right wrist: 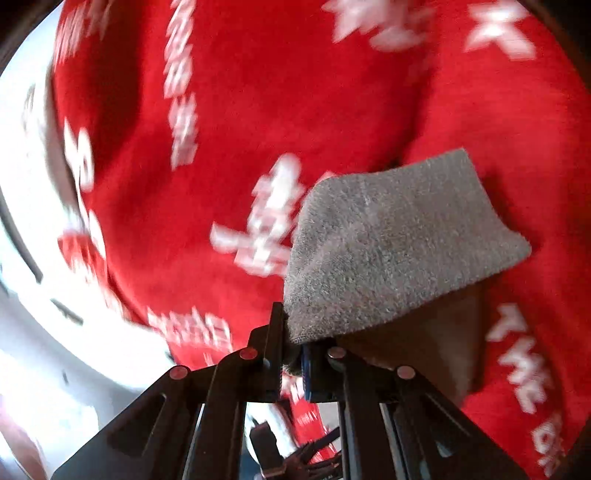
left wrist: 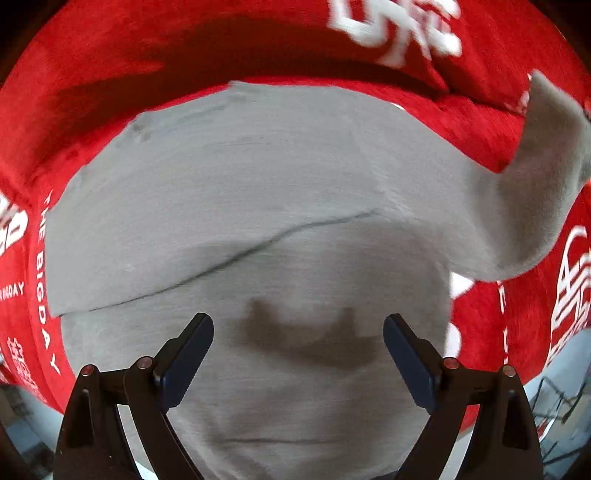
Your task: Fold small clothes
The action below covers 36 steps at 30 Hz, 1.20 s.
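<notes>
Left wrist view: left hand-held gripper released, jaws wide apart, hovering over grey cloth. Cloth spread ahead on red cover with white print, one layer folded across, far right corner lifted.

Right wrist view: right hand-held gripper clenched on a grey cloth corner, raised just ahead above the red cover. Picture motion-blurred.

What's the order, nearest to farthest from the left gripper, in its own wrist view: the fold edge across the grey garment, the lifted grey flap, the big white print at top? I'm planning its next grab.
From the left gripper, jaws open:
1. Fold edge, just ahead, crossing the grey garment.
2. Lifted grey flap, far right.
3. White print, top, on the red cloth.
</notes>
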Motion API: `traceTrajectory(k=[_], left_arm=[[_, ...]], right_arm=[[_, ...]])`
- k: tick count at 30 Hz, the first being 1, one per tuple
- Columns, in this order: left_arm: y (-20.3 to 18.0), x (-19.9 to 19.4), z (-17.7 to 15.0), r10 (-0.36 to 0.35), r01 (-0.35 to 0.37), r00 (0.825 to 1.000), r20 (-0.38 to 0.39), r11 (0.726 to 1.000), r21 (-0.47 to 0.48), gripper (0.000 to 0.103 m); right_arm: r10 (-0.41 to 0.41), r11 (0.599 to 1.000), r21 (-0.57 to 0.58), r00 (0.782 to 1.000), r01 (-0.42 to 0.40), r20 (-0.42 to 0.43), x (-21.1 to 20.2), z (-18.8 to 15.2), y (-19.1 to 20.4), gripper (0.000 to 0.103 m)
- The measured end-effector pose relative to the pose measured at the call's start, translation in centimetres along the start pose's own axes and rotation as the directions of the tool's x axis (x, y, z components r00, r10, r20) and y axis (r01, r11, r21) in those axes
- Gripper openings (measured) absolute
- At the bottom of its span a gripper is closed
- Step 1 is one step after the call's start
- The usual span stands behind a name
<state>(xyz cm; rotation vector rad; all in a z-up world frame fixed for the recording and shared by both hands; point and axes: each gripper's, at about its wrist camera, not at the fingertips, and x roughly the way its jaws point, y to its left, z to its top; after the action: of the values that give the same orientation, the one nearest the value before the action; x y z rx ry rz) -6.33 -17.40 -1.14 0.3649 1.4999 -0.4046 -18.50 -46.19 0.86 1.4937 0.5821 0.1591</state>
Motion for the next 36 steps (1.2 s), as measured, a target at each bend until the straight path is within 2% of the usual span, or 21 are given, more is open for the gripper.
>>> traceTrajectory(k=[4,7,9,10,12,13,14,15,17,19,22,23,24,25,28,30,32,33,34,36], left_arm=[[5.6,-0.9,-0.3,0.003,0.002,0.999,0.054,0.996,-0.087,0.094],[10.1,-0.9,-0.6,0.019,-0.007,0.997,0.072,0.986,-0.165,0.094],[13.1,-1.0,-1.0,0.033,-0.015,0.996,0.079,0.977,-0.213,0.094],[14.0,-0.9,-1.2,0.039,-0.019,0.996,0.081,0.974,-0.226,0.094],[16.4,-0.7,-1.7,0.054,-0.032,0.995,0.081,0.966,-0.255,0.094],[17.6,-0.4,-1.8,0.062,-0.039,0.995,0.075,0.961,-0.272,0.094],[18.3,-0.1,-1.9,0.064,-0.041,0.995,0.070,0.958,-0.284,0.094],[18.8,0.2,-2.2,0.063,-0.041,0.996,0.066,0.954,-0.296,0.094],[20.2,0.3,-3.0,0.053,-0.030,0.997,0.064,0.948,-0.315,0.094],[21.0,0.4,-3.2,0.043,-0.018,0.996,0.072,0.949,-0.316,0.094],[22.2,0.1,-3.5,0.020,0.009,0.995,0.093,0.950,-0.311,0.094],[22.3,0.0,-3.5,0.005,0.027,0.995,0.103,0.950,-0.312,0.094],[22.1,-0.2,-3.3,-0.013,0.049,0.993,0.114,0.948,-0.316,0.094],[22.5,-0.5,-3.3,-0.049,0.091,0.990,0.135,0.941,-0.325,0.093],[24.0,-1.4,-3.0,-0.112,0.172,0.976,0.189,0.924,-0.341,0.093],[24.7,-1.9,-3.0,-0.118,0.188,0.970,0.212,0.918,-0.350,0.093],[25.5,-1.8,-3.0,-0.131,0.205,0.967,0.218,0.909,-0.363,0.093],[25.8,-1.7,-3.0,-0.135,0.211,0.966,0.218,0.904,-0.372,0.093],[26.1,-1.6,-3.1,-0.139,0.216,0.966,0.219,0.898,-0.383,0.093],[26.5,-1.2,-3.2,-0.146,0.221,0.966,0.212,0.890,-0.398,0.093]], right_arm=[[-0.083,0.987,-0.148,0.984,0.059,-0.160,8.8,-2.9,3.3,0.008],[-0.187,0.966,-0.227,0.944,0.126,-0.271,15.7,-6.8,3.6,0.009],[-0.290,0.939,-0.281,0.897,0.199,-0.334,19.9,-9.5,2.7,0.009],[-0.359,0.915,-0.320,0.861,0.248,-0.359,22.1,-11.0,2.0,0.009],[-0.516,0.838,-0.404,0.773,0.367,-0.368,25.1,-13.3,0.3,0.012],[-0.564,0.809,-0.422,0.740,0.408,-0.365,25.9,-13.9,-0.3,0.012],[-0.594,0.791,-0.424,0.717,0.441,-0.363,26.3,-14.4,-0.8,0.012],[-0.593,0.796,-0.396,0.720,0.457,-0.361,26.1,-14.6,-1.3,0.013],[-0.564,0.821,-0.330,0.752,0.465,-0.342,25.0,-14.4,-1.3,0.022],[-0.555,0.828,-0.279,0.781,0.486,-0.287,23.6,-13.8,-0.8,0.043],[-0.543,0.837,-0.216,0.814,0.503,-0.206,22.2,-12.4,-0.3,0.045],[-0.533,0.844,-0.192,0.824,0.501,-0.192,22.3,-11.8,-0.3,0.043],[-0.520,0.852,-0.181,0.835,0.492,-0.180,22.7,-11.2,0.1,0.022],[-0.521,0.850,-0.199,0.837,0.488,-0.168,23.4,-10.8,0.9,0.008],[-0.509,0.834,-0.355,0.838,0.423,-0.196,25.7,-12.2,3.5,0.008],[-0.536,0.793,-0.473,0.809,0.384,-0.242,28.1,-14.6,4.9,0.008],[-0.584,0.737,-0.584,0.755,0.341,-0.297,30.2,-17.6,5.4,0.008],[-0.623,0.697,-0.638,0.716,0.326,-0.315,31.3,-19.2,5.3,0.010],[-0.676,0.643,-0.697,0.663,0.319,-0.321,32.2,-20.9,5.0,0.012],[-0.760,0.548,-0.769,0.580,0.328,-0.294,33.3,-22.9,4.3,0.012]])
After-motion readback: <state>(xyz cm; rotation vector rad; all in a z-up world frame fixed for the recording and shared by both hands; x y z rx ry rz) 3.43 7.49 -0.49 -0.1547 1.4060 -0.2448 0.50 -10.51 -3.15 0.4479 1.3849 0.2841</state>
